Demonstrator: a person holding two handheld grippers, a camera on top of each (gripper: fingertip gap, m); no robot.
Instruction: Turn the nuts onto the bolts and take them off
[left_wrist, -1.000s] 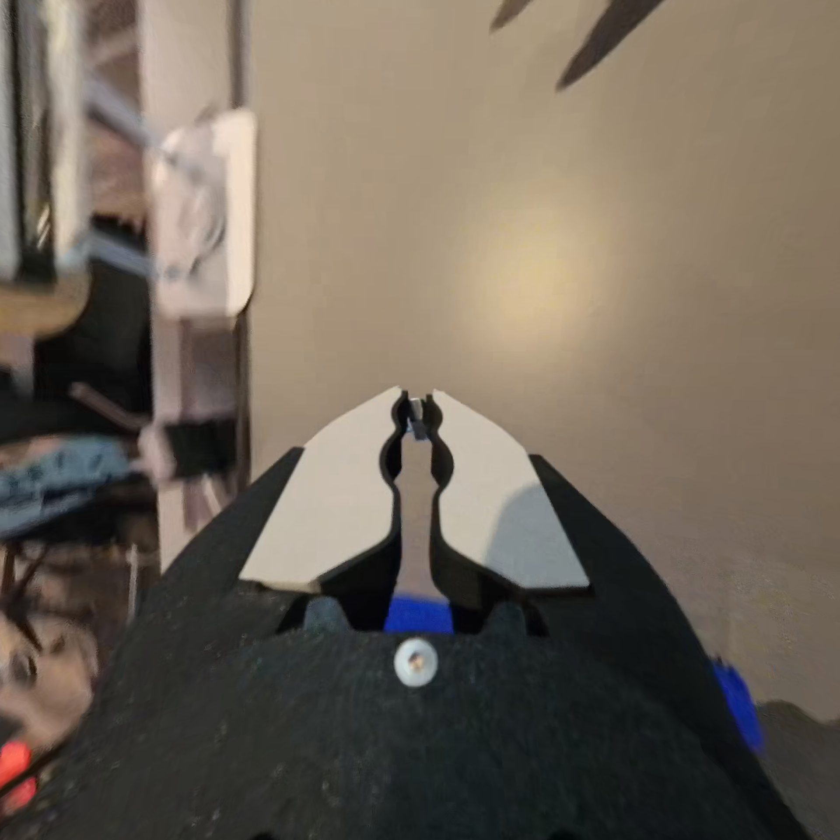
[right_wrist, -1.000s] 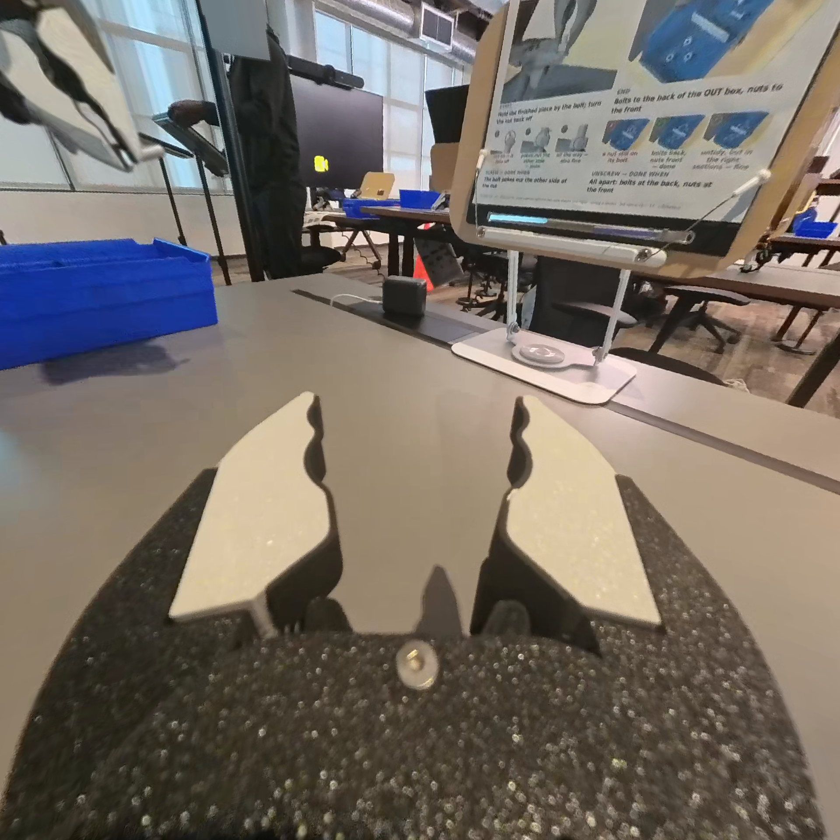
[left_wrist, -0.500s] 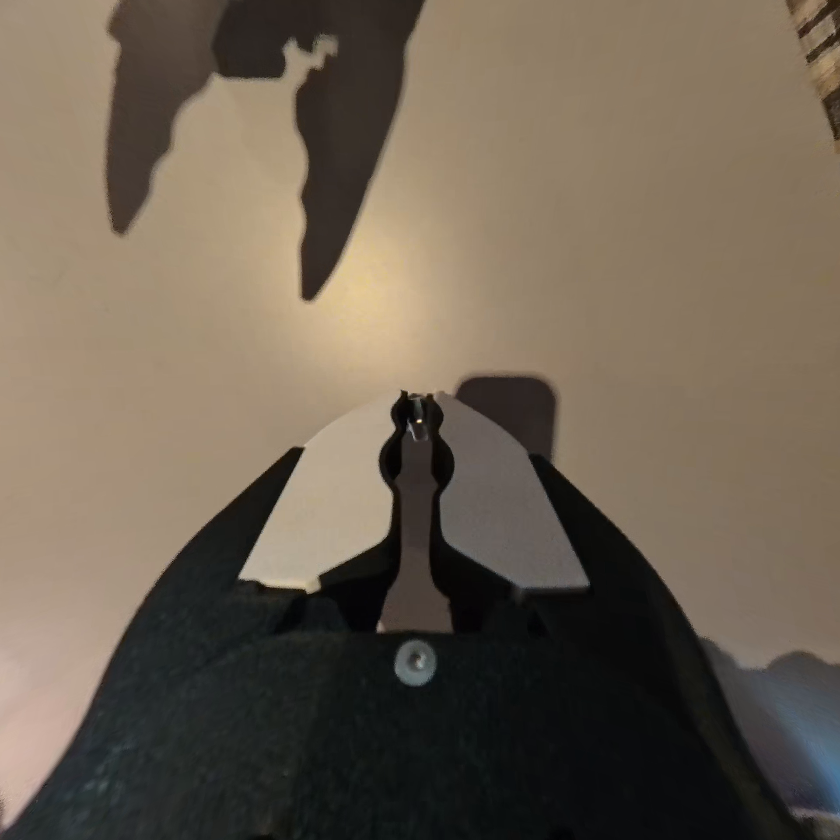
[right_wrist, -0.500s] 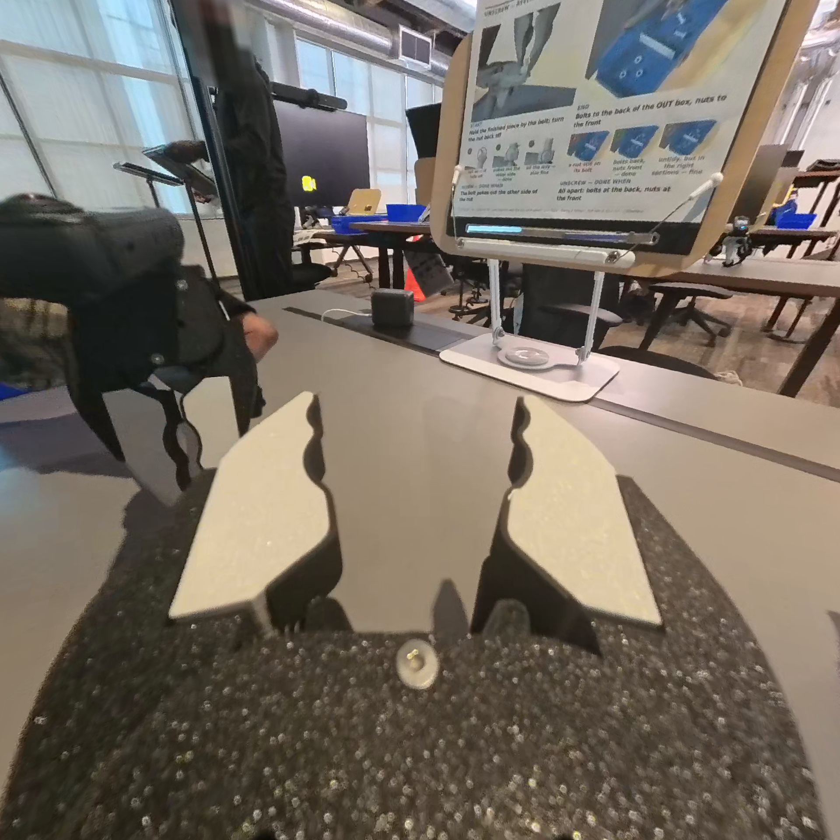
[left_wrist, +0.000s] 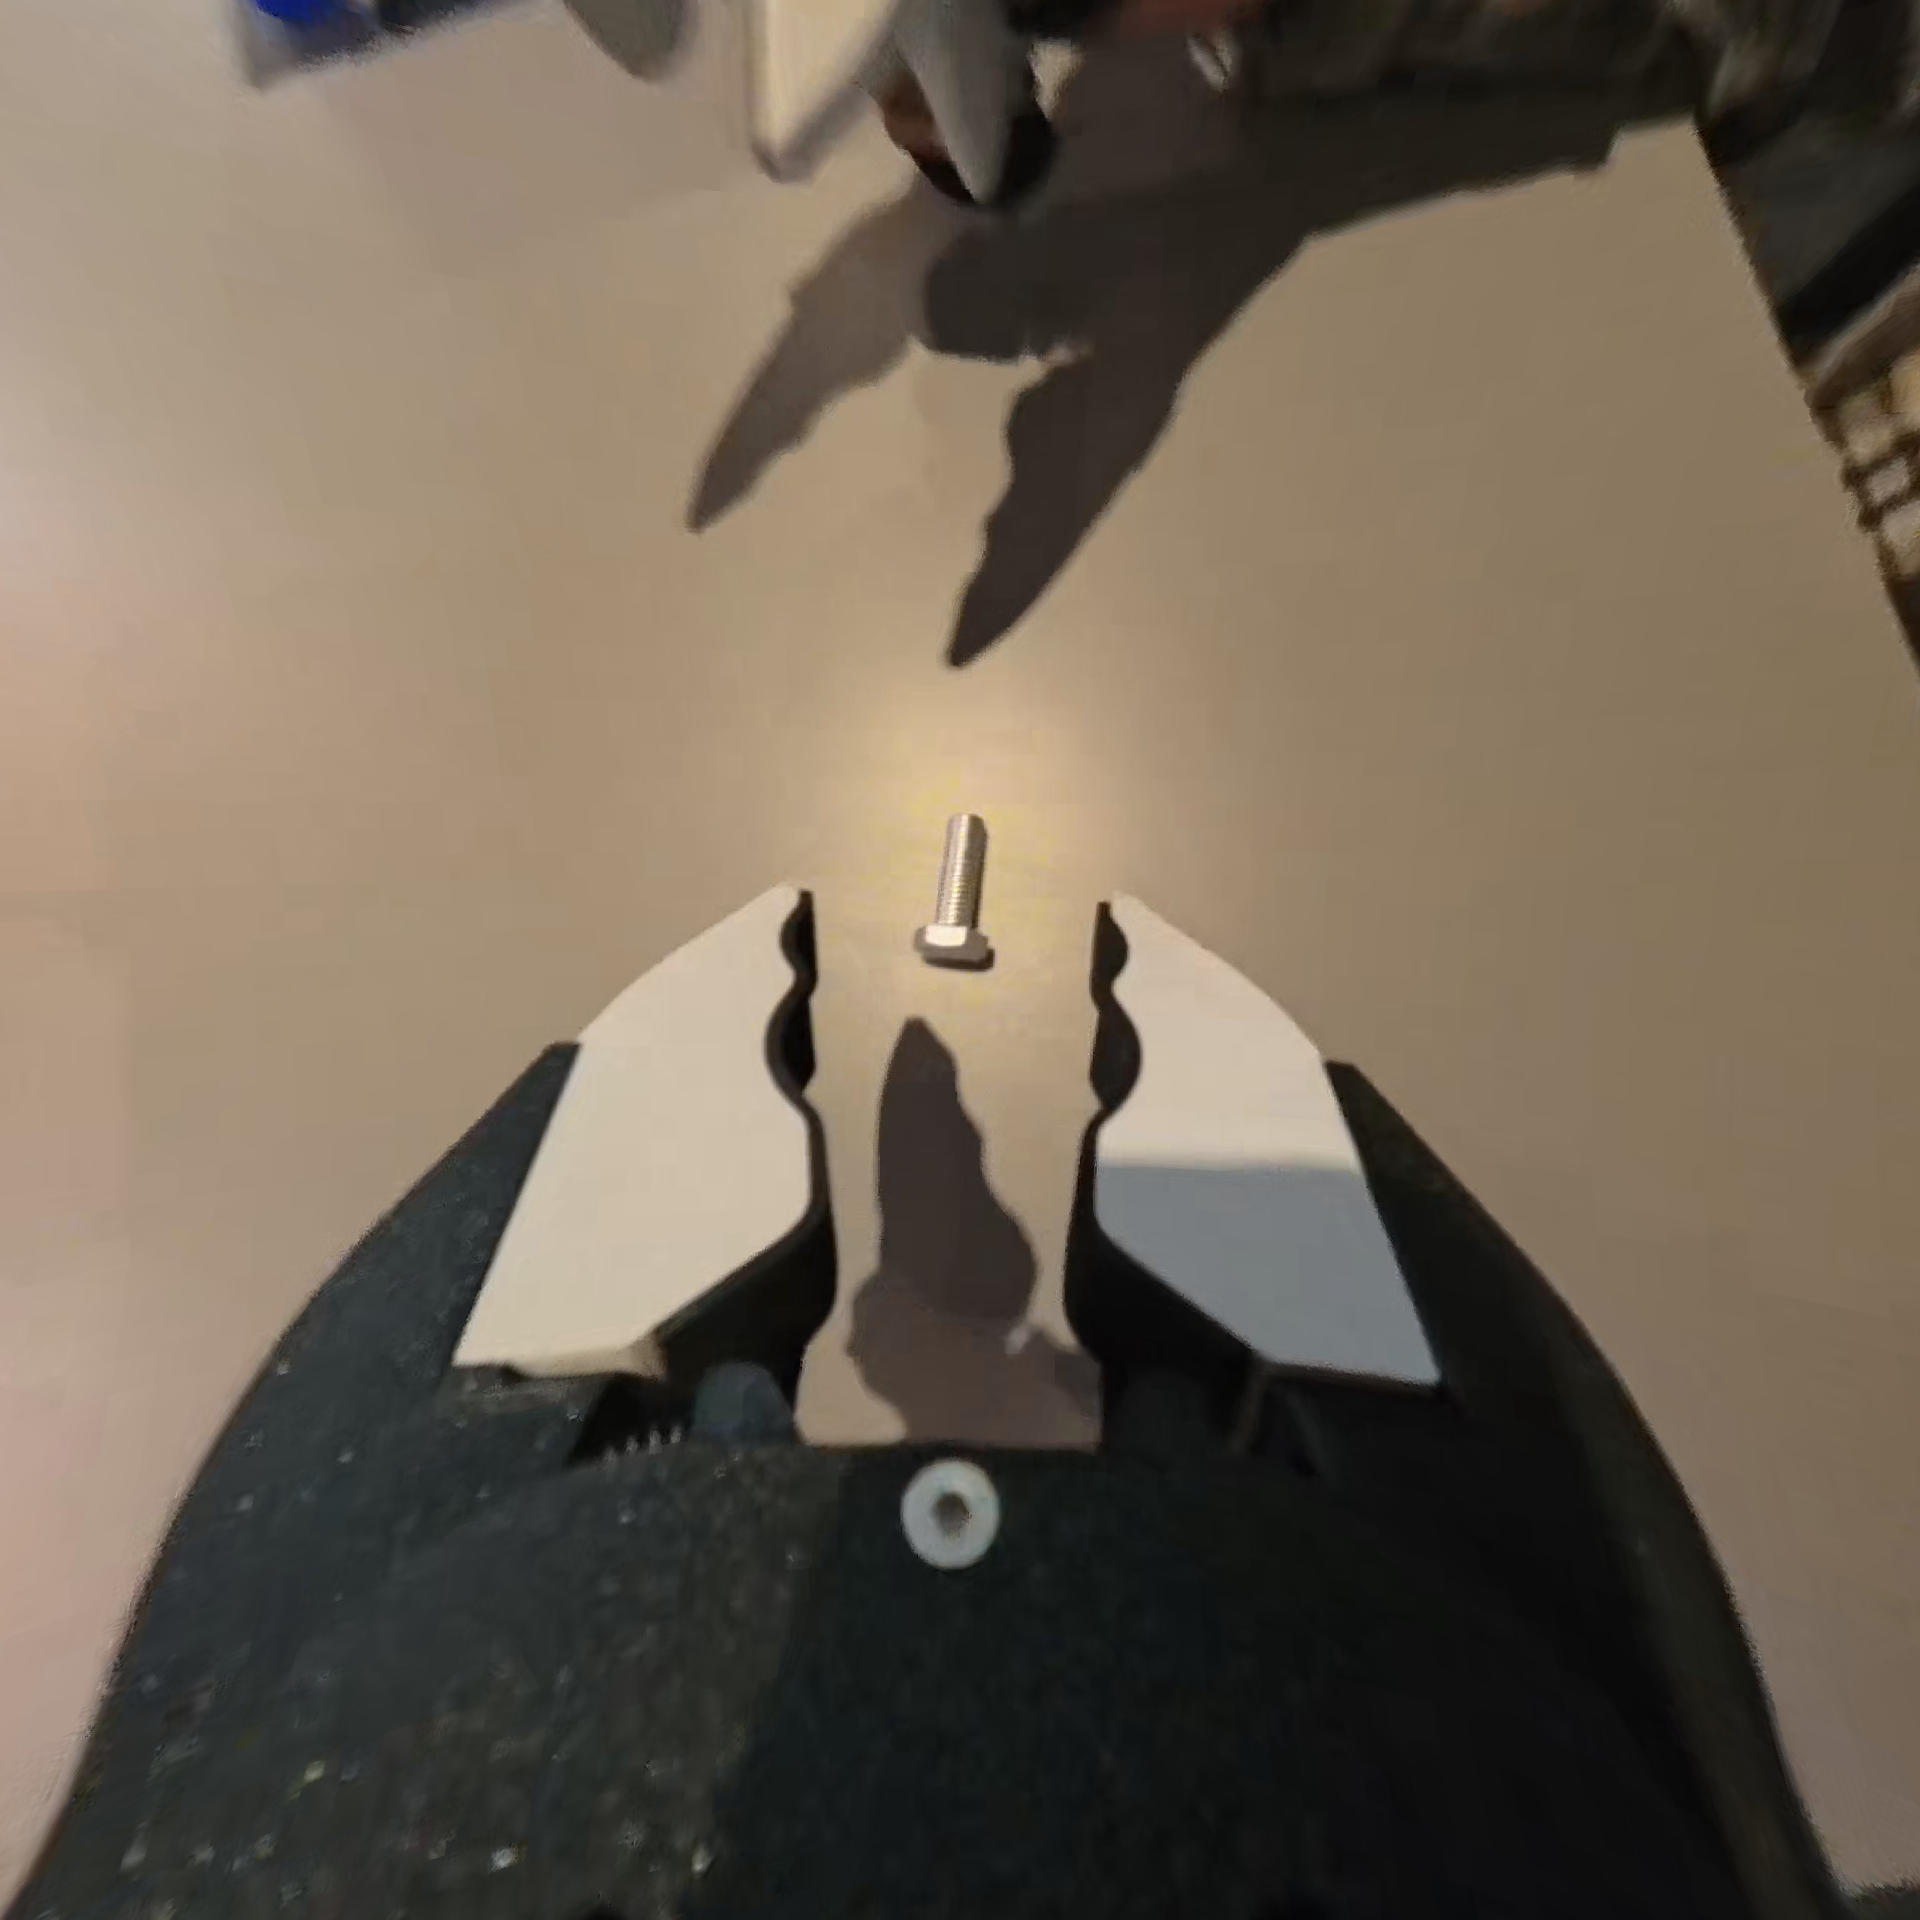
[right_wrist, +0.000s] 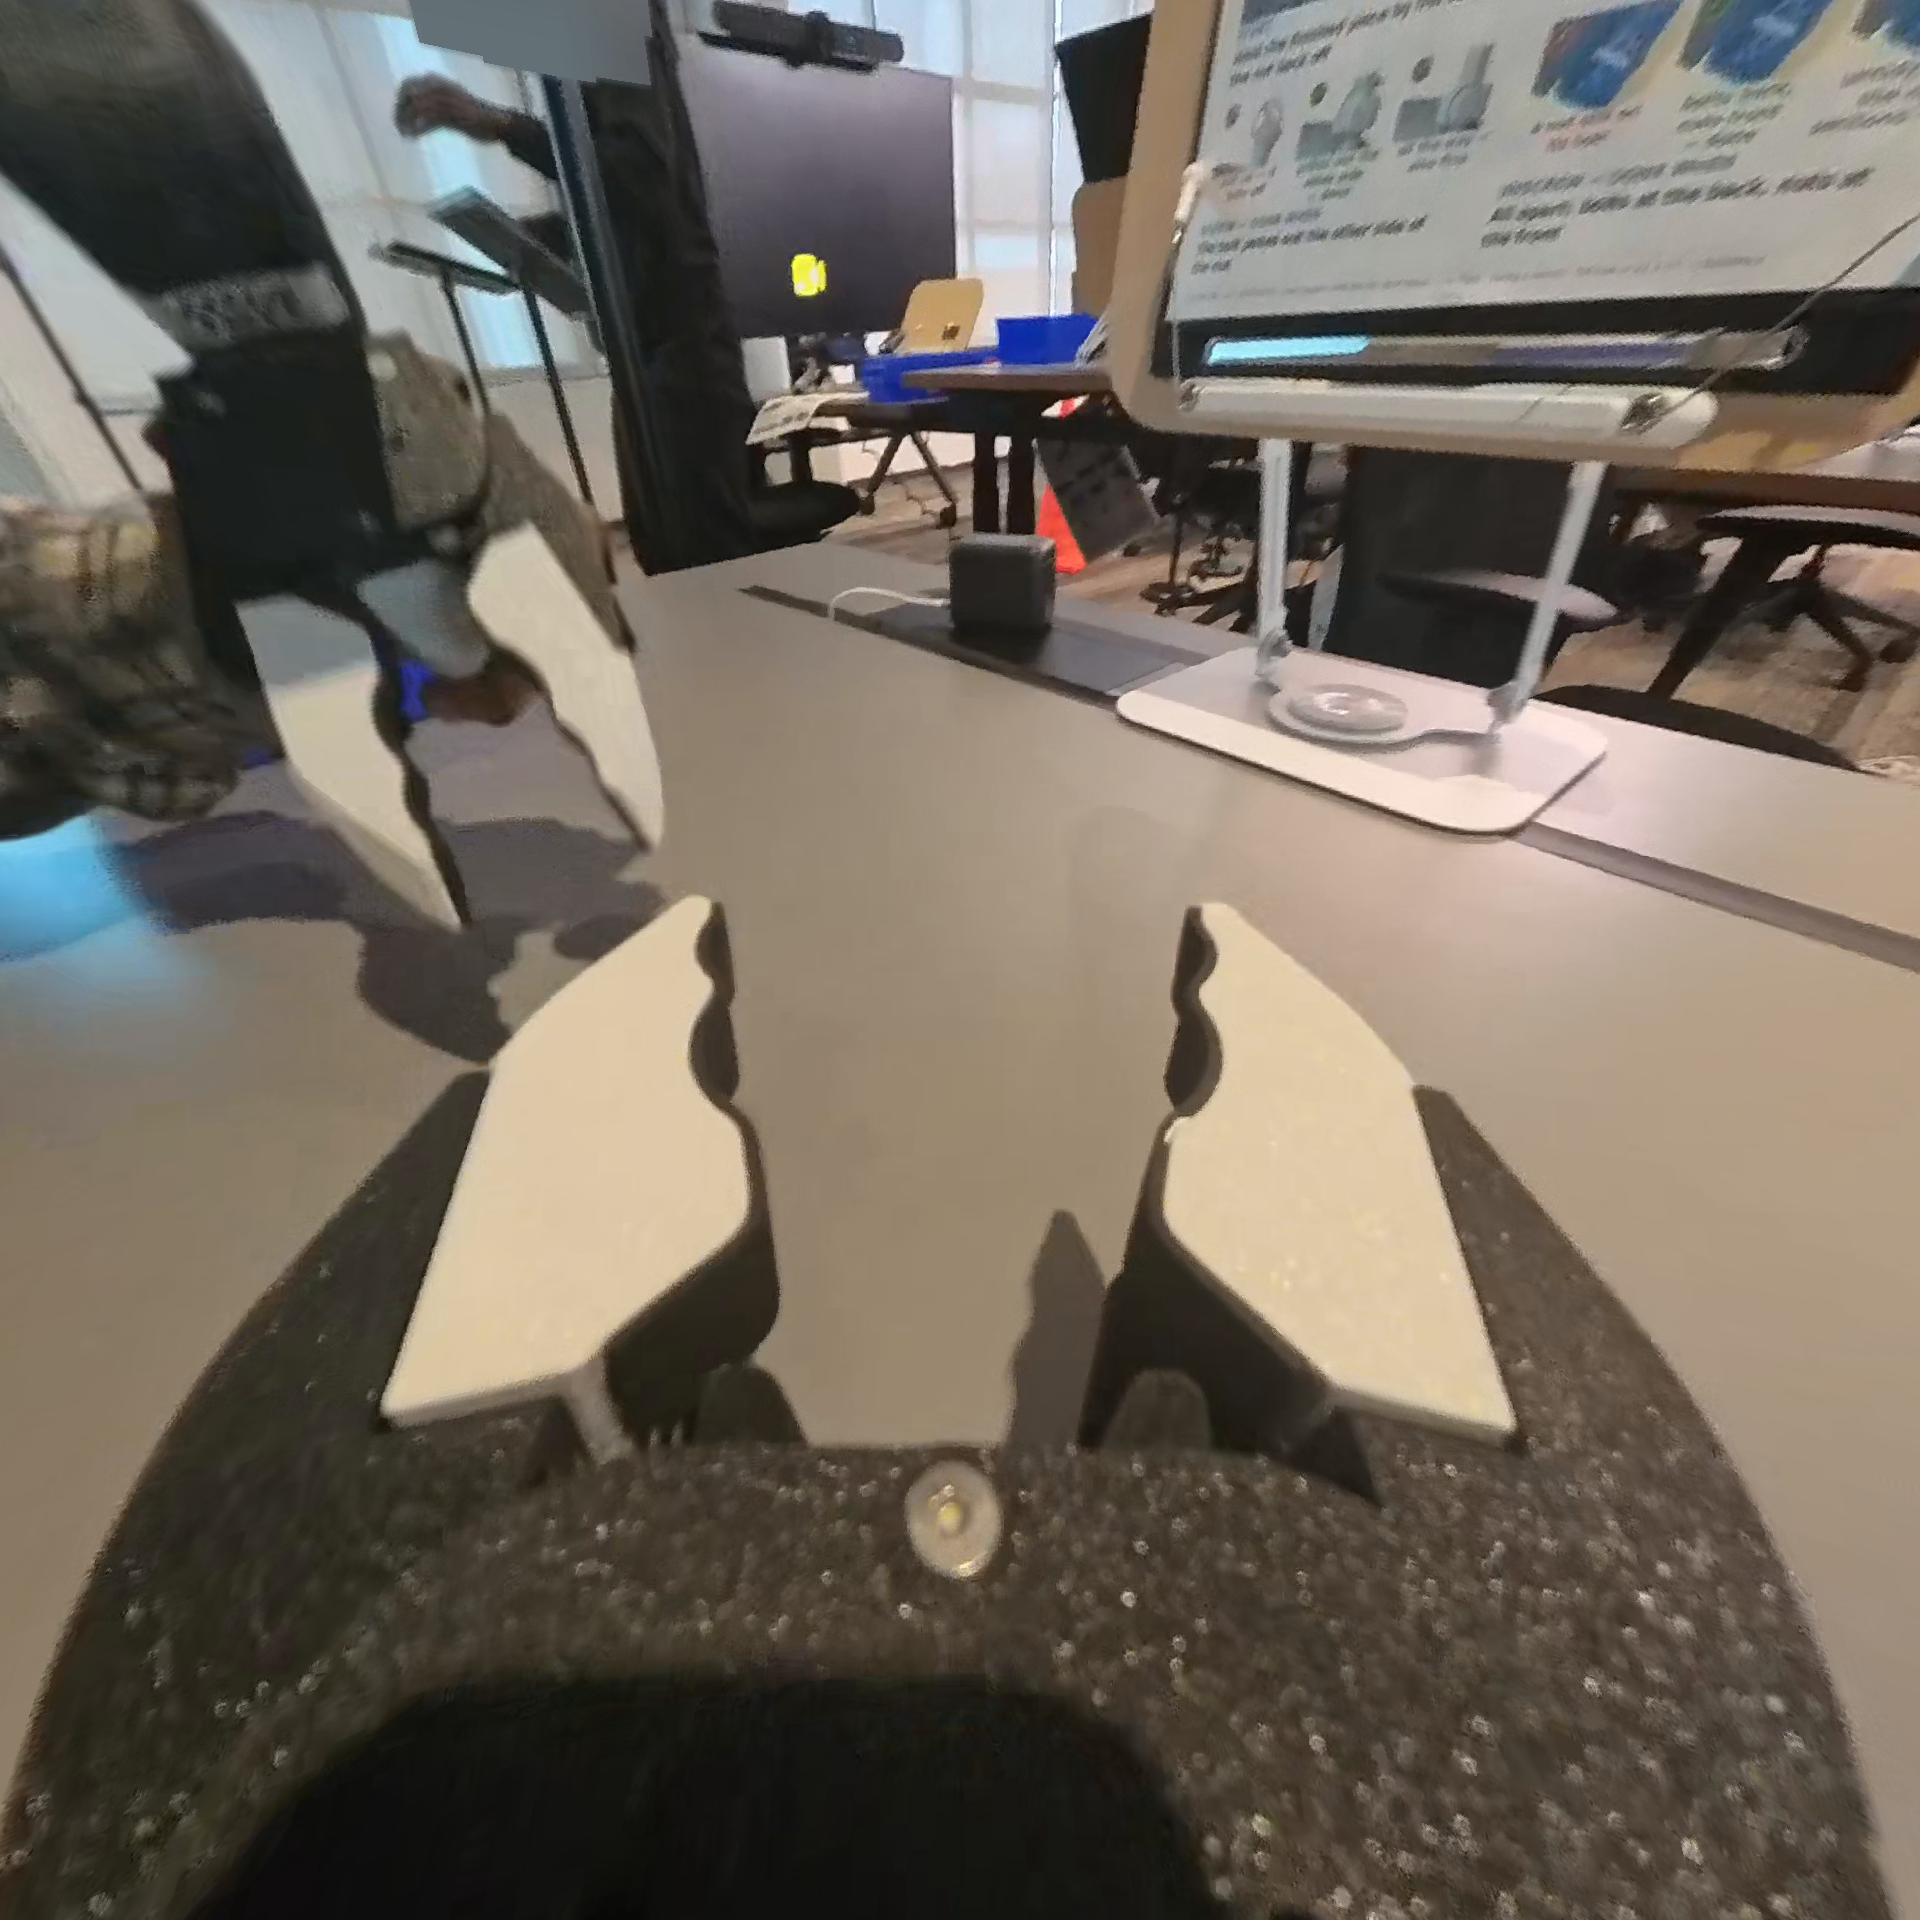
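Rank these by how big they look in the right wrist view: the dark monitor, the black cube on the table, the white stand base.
1. Dark monitor
2. White stand base, though it is nearer the camera, so true size is unsure
3. Black cube

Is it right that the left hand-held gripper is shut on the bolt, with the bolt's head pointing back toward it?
Not quite. In the left wrist view the left hand-held gripper is open and the bolt lies free on the table, its head pointing back toward it.

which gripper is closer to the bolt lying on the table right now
Left. The left gripper hangs open right over the bolt on the table; the right gripper, also open, is farther off.
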